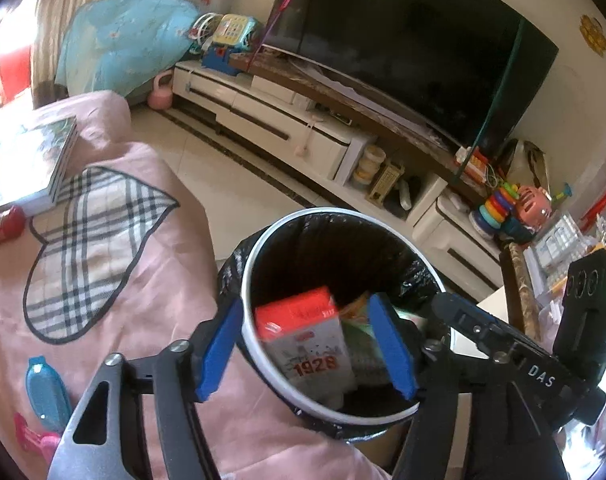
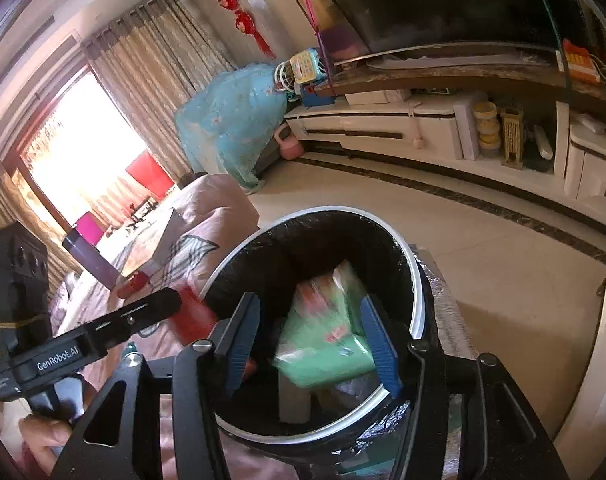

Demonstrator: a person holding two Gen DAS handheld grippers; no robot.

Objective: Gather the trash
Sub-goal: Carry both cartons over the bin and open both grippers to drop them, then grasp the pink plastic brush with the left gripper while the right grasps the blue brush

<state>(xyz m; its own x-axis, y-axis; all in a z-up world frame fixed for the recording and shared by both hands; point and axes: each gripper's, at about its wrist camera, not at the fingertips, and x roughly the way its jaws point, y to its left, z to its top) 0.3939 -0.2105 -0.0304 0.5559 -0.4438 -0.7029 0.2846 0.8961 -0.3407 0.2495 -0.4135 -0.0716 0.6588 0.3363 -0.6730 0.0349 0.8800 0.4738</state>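
Observation:
A round trash bin (image 1: 327,209) with a white rim and a black liner stands right below both grippers. My left gripper (image 1: 306,302) hangs open over its mouth. A red and white carton (image 1: 311,344) marked 1928 lies inside the bin between the blue pads (image 1: 219,344) and touches neither. My right gripper (image 2: 311,300) is open over the same bin (image 2: 419,300). A blurred green packet (image 2: 331,340) is in the bin between its pads, loose from them. More wrappers lie deeper in the bin. The right gripper's body (image 1: 503,344) shows in the left wrist view.
A pink blanket with a plaid heart (image 1: 95,248) covers the surface left of the bin, with books (image 1: 35,160) and a red can (image 1: 3,226) on it. Beyond the tiled floor (image 1: 223,184) are a white TV stand (image 1: 295,128), a TV (image 1: 415,48) and toys (image 1: 511,208).

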